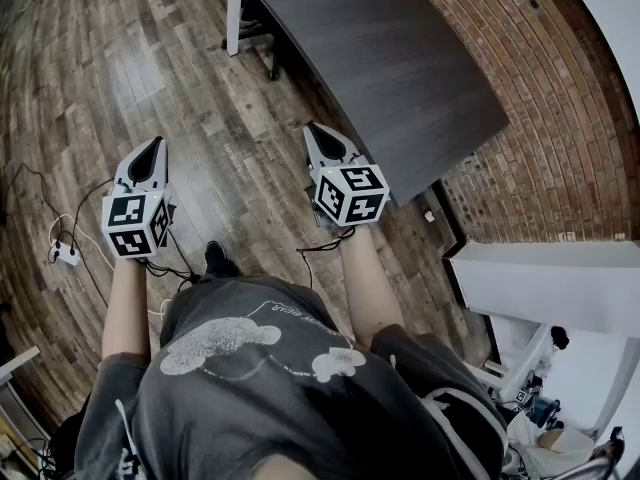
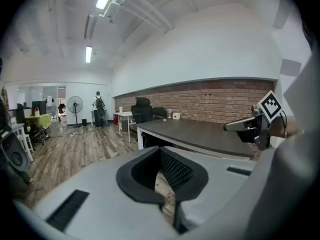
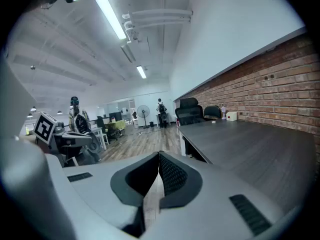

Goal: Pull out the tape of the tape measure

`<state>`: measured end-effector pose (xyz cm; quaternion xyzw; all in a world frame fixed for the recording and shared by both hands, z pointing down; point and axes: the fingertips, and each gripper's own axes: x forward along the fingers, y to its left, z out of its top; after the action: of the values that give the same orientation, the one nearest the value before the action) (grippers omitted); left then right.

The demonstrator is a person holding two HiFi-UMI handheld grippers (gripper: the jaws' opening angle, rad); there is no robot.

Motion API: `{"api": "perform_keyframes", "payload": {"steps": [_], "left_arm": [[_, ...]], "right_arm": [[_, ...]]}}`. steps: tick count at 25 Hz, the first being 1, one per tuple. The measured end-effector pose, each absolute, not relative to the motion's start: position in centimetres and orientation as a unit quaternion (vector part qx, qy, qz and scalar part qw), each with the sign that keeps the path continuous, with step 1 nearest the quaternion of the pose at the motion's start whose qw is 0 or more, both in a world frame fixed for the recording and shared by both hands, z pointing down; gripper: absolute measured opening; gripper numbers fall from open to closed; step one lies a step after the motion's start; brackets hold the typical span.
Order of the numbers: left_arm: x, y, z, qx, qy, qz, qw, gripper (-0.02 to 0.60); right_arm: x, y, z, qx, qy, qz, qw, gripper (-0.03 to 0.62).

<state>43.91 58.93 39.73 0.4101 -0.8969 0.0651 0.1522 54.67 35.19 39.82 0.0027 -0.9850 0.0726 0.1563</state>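
Observation:
No tape measure shows in any view. I stand on the wood floor with both grippers held out in front of me at waist height. In the head view my left gripper (image 1: 155, 141) points forward over bare floor, its jaws shut with nothing in them. My right gripper (image 1: 312, 127) is also shut and empty, its tip near the near edge of the dark table (image 1: 400, 58). The left gripper view shows the closed black pads (image 2: 172, 169) aimed toward the table (image 2: 200, 134), with the right gripper (image 2: 245, 126) off to the side. In the right gripper view the pads (image 3: 172, 176) meet too.
A brick wall (image 1: 540, 98) runs along the table's far side. A white cabinet (image 1: 540, 288) stands at my right. A power strip with cables (image 1: 65, 253) lies on the floor at left. Office chairs (image 3: 189, 111), a fan (image 3: 143, 111) and a distant person (image 3: 161, 109) are far ahead.

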Motion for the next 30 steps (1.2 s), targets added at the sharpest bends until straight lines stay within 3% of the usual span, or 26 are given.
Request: {"api": "perform_keyframes", "payload": {"steps": [13,22,23,25,26,27,29,30], "left_arm": [[41.4,60.2,39.4,0.424,-0.892,0.052,0.146,0.009],[35.6,62.6,37.2,0.435,-0.892,0.030,0.117,0.012],[35.2,62.8,37.4,0.443,-0.888,0.034,0.119,0.037],[34.6,63.0,38.1,0.462,-0.877,0.039,0.126,0.173],[34.3,63.1,38.4,0.470,-0.873,0.040,0.128,0.205],[33.9,63.3,38.6,0.475,-0.869,0.039,0.129,0.237],[32.7,63.7,38.8,0.480,-0.867,0.034,0.127,0.303],[32.1,63.9,38.9,0.479,-0.868,0.029,0.128,0.323]], "right_arm": [[51.5,36.9,38.7,-0.006,-0.986,0.054,0.156,0.031],[46.2,38.0,35.7,0.016,-0.993,0.054,0.102,0.032],[45.7,38.1,35.6,0.019,-0.994,0.060,0.094,0.034],[44.6,38.5,35.7,0.025,-0.994,0.071,0.085,0.035],[44.1,38.6,35.8,0.029,-0.993,0.074,0.084,0.042],[43.5,38.7,35.9,0.033,-0.993,0.077,0.083,0.071],[42.3,38.9,36.1,0.038,-0.993,0.081,0.082,0.212],[41.7,39.1,36.1,0.037,-0.992,0.083,0.082,0.236]]}}
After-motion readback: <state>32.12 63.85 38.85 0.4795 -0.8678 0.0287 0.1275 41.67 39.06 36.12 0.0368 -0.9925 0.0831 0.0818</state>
